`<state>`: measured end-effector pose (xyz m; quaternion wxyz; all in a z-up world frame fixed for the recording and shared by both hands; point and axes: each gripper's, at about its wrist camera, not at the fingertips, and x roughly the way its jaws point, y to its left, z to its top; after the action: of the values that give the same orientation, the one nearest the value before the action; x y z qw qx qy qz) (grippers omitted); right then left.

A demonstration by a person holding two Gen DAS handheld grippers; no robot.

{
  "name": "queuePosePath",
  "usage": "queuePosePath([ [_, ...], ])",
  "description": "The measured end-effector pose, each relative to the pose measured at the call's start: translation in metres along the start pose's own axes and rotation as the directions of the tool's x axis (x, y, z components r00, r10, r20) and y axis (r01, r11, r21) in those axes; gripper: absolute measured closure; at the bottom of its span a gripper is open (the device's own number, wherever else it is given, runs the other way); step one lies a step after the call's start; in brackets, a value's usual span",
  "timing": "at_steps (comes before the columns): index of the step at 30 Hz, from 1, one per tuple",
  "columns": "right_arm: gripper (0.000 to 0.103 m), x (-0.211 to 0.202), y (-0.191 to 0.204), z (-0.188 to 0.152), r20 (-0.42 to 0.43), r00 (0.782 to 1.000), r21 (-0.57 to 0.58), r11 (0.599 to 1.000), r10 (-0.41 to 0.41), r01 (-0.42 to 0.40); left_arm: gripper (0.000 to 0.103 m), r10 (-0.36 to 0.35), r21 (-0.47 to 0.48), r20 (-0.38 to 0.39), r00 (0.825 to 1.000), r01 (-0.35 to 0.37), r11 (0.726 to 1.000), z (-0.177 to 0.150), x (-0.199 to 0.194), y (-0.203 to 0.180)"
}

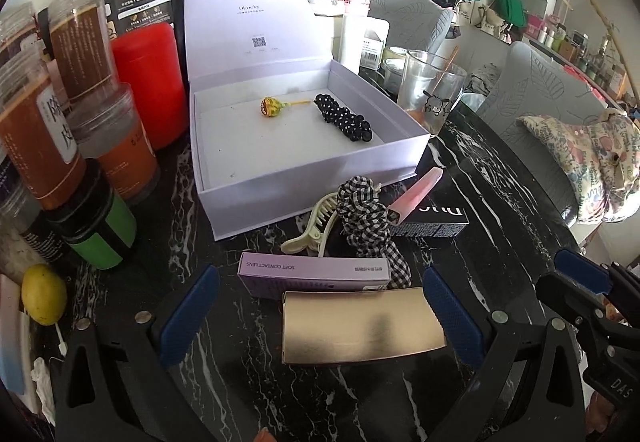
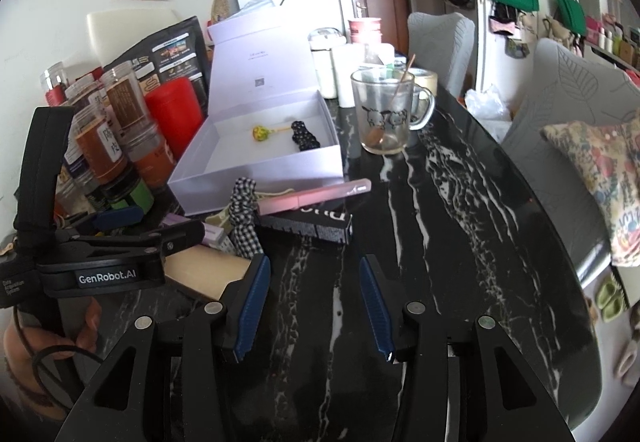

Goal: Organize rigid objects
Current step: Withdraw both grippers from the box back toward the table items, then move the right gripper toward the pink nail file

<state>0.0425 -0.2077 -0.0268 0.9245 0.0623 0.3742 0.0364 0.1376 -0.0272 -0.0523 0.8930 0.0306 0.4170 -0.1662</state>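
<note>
Over marble table (image 1: 500, 201), left fingers (image 1: 448, 310) spread.

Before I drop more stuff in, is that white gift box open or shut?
Open. The white box has its lid standing upright behind it, and a lollipop and polka-dot scrunchie lie inside.

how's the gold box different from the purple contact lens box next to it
The gold box is plain, shiny and unprinted; the purple box is matte with printed text. The gold box looks broader, the purple box slimmer and longer. The gold box lies between the open fingers of the left gripper, its right edge close by one finger; the purple box lies just beyond them. Both are rectangular cartons lying outside the white box on the black table.
</note>
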Motion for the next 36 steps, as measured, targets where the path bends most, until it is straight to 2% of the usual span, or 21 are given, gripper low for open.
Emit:
queuePosePath([
  [8, 0.057, 0.011, -0.002, -0.002, -0.033, 0.999, 0.006, 1.0, -0.02, 0.02, 0.0, -0.023, 0.018, -0.03, 0.999, 0.023, 1.0, -0.001, 0.018, 0.0],
  [19, 0.057, 0.026, -0.004, 0.0, -0.064, 0.998, 0.012, 1.0, -0.012, 0.012, 0.0, 0.008, 0.03, -0.065, 0.998, -0.006, 1.0, 0.0, 0.039, 0.005],
  [27, 0.056, 0.036, -0.008, -0.002, -0.092, 0.996, 0.025, 1.0, -0.01, 0.012, 0.0, -0.014, -0.01, -0.086, 0.996, 0.013, 1.0, 0.0, 0.051, 0.011],
  [31, 0.057, 0.041, -0.01, 0.0, -0.1, 0.995, 0.029, 1.0, -0.006, 0.009, 0.0, -0.084, -0.004, -0.063, 0.994, 0.084, 0.996, -0.001, 0.052, 0.013],
  [32, 0.057, 0.043, -0.01, 0.0, -0.102, 0.995, 0.031, 0.999, -0.004, 0.007, 0.007, -0.09, -0.002, -0.052, 0.995, 0.09, 0.996, -0.001, 0.05, 0.013],
  [36, 0.056, 0.048, -0.01, 0.002, -0.107, 0.994, 0.031, 1.0, -0.002, 0.005, 0.007, -0.069, 0.019, -0.02, 0.997, 0.069, 0.997, 0.0, 0.048, 0.013],
])
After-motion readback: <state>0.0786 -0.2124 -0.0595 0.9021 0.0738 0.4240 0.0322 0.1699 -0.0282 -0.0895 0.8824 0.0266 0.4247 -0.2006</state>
